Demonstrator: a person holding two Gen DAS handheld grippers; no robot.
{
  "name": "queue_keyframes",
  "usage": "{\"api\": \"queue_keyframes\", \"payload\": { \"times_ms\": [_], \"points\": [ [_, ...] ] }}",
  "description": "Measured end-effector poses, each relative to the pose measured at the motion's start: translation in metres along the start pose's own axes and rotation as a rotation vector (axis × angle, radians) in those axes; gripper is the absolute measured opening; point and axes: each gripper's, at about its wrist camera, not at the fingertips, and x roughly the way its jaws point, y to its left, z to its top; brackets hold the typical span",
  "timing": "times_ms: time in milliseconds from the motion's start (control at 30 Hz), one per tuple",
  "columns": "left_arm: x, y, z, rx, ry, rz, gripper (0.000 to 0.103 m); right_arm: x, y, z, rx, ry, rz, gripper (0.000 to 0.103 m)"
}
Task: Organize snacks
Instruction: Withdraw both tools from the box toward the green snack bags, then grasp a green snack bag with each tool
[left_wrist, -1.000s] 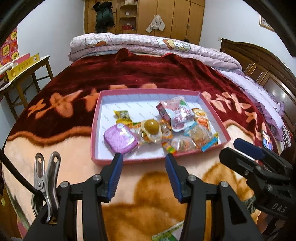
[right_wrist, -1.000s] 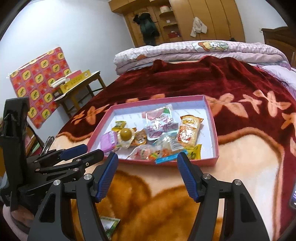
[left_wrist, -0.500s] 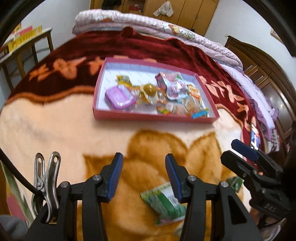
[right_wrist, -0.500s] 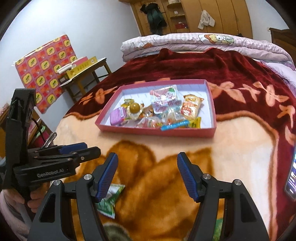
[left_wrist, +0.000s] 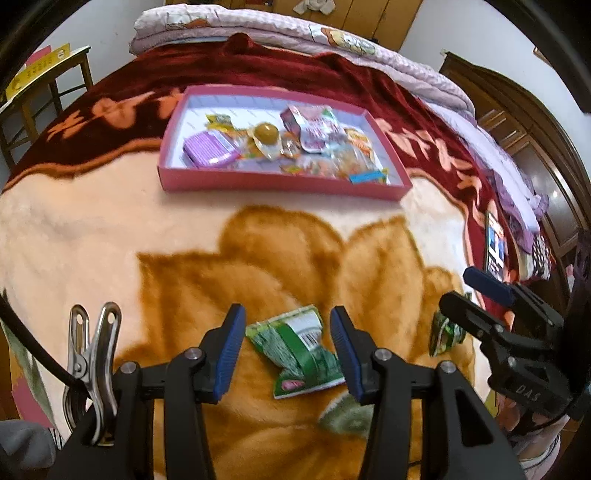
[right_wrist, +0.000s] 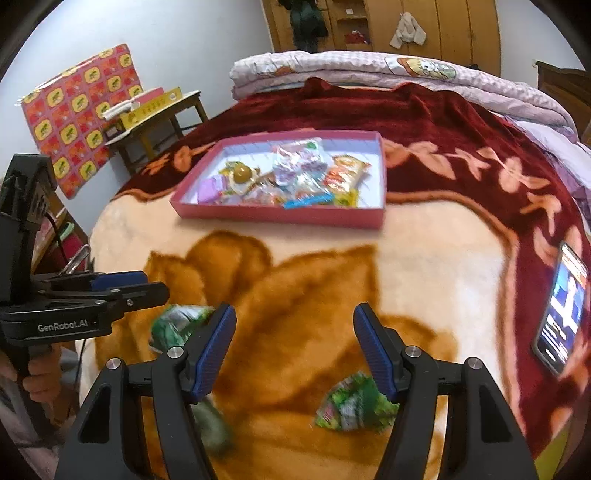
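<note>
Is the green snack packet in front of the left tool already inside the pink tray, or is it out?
Out. The green packet lies on the blanket, between the open left tool fingers, well short of the pink tray.

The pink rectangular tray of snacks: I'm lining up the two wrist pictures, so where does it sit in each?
Left wrist view: the pink rectangular tray lies upper centre, on the blanket beyond the open left tool.
Right wrist view: the tray lies upper centre-left, beyond the open right tool.
Shared landmark: the lit phone lying on the blanket at the right.
</note>
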Motion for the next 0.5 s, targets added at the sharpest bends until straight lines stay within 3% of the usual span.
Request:
{"api": "queue_keyframes", "payload": {
  "times_ms": [500],
  "points": [
    [0.015,-0.01,-0.012,0.024,0.04,0.017,0.05,-0.005,-0.019,-0.031,-0.003,0.041,-0.096,0.068]
  ]
}}
